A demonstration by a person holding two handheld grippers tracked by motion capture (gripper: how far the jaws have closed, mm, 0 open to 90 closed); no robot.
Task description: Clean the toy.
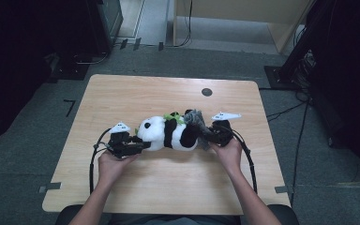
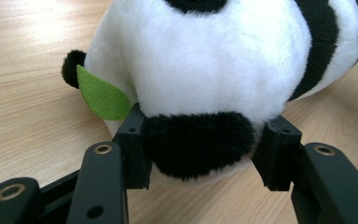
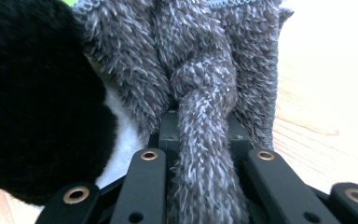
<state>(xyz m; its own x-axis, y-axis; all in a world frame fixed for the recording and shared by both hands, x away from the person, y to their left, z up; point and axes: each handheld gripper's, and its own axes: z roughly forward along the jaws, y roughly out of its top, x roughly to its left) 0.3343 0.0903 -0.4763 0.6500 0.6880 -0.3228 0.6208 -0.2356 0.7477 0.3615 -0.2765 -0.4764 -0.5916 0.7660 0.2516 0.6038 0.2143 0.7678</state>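
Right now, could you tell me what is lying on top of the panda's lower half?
A fuzzy grey cloth is draped over the plush panda at that end, with the right gripper shut on a fold of it. The panda's legs beneath the cloth are covered.

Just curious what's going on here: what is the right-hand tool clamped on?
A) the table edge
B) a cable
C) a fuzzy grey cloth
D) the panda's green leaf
C: the right tool has its jaws shut on a strand of the fuzzy grey cloth.

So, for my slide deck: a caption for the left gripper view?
Left tongs clamp the black part of a plush panda on the table.
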